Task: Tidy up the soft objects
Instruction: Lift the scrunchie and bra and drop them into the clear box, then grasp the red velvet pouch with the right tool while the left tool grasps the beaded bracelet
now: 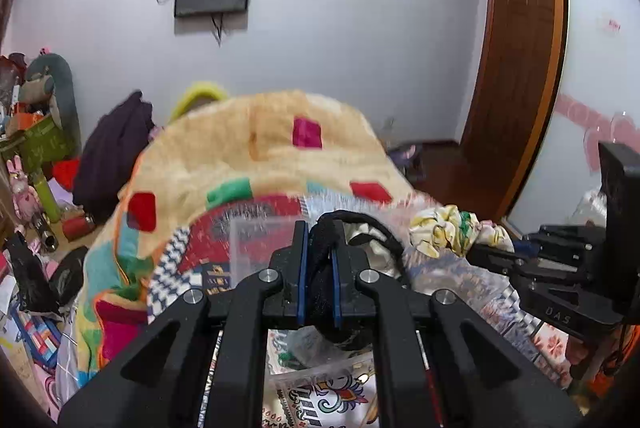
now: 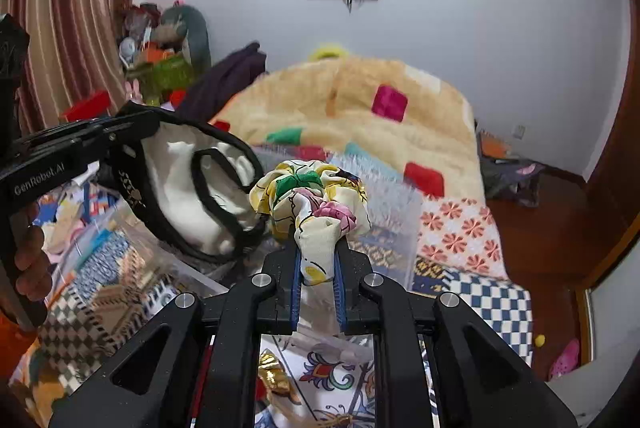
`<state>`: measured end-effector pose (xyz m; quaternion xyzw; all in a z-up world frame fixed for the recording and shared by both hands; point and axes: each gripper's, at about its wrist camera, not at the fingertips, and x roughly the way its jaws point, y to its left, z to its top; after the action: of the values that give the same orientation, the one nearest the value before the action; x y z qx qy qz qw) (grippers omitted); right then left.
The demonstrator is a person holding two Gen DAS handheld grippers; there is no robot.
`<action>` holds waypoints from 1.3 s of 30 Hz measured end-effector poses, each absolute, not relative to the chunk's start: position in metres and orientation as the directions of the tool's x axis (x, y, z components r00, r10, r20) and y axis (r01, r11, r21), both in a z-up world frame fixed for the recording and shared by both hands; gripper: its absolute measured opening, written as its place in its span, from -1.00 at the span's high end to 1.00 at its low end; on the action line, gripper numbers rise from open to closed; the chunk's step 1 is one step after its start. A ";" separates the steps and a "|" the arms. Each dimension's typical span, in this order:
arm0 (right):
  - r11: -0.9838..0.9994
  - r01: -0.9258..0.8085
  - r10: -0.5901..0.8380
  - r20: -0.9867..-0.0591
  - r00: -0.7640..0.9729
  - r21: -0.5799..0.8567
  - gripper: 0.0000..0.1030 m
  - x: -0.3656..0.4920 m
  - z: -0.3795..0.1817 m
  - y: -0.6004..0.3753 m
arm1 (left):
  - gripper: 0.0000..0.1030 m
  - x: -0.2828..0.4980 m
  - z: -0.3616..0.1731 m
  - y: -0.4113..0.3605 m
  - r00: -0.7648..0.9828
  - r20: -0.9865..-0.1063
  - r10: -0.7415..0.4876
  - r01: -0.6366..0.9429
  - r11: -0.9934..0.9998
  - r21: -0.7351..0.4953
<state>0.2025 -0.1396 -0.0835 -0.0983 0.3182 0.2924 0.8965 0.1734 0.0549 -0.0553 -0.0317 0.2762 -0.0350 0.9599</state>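
I have both tools loaded above the clear plastic storage bin [image 2: 384,211] that sits on the patterned bedspread [image 2: 460,232]. My left gripper [image 1: 320,260] is clamped on the black-trimmed white fabric eye mask with loop straps [image 2: 188,187]; my right gripper [image 2: 317,260] is pinched on a tail of the crumpled floral yellow-and-white fabric scrunchie [image 2: 312,195], the bulk of it bunched beyond the tips.

I judge the main risk to be the mask's loose straps: they hang just beside the scrunchie, and if I bring the tools closer a loop could snag on the other piece or on a finger, dragging both out together. The scrunchie is held only by a thin fold, so a quick swing could let it slip and fall outside the bin. The bin's see-through rim is hard to read, so I could release short of it.

The right wrist view shows the mask's full shape, its white padded face and the person's hand [image 2: 28,260] on the left tool's handle. The left wrist view hides most of that: there I see only dark fabric wedged between the blue pads [image 1: 303,268], one strap arching over, and the scrunchie off to the right ahead of the right tool. The fuzzy cream blanket with coloured squares [image 1: 260,147] is heaped behind in both.
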 end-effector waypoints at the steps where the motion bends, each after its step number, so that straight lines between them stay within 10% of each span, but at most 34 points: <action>1: 0.809 -0.588 0.458 -0.638 0.620 0.009 0.77 0.206 -0.088 -0.139 | 0.83 0.178 -0.063 0.054 0.831 -0.549 -0.090 0.054 0.995 -0.080; 9: 0.803 -0.596 0.424 -0.695 0.581 -0.009 0.55 0.214 -0.111 -0.129 | 0.78 0.197 -0.099 0.048 0.763 -0.643 -0.065 0.039 0.998 -0.055; 32: 0.803 -0.596 0.486 -0.574 0.659 -0.003 -0.64 0.157 -0.049 -0.154 | -0.86 0.113 -0.034 0.038 0.841 -0.539 -0.049 0.053 0.999 -0.009; 39: 0.793 -0.610 0.501 -0.578 0.644 0.007 -0.88 0.136 -0.054 -0.158 | -0.98 0.083 -0.040 0.041 0.817 -0.575 -0.046 0.050 0.999 -0.010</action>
<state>0.1359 -0.1583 -0.0543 -0.0945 0.2884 0.3079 0.9017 0.0832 0.0414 -0.0402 0.0028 0.3016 -0.0252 0.9531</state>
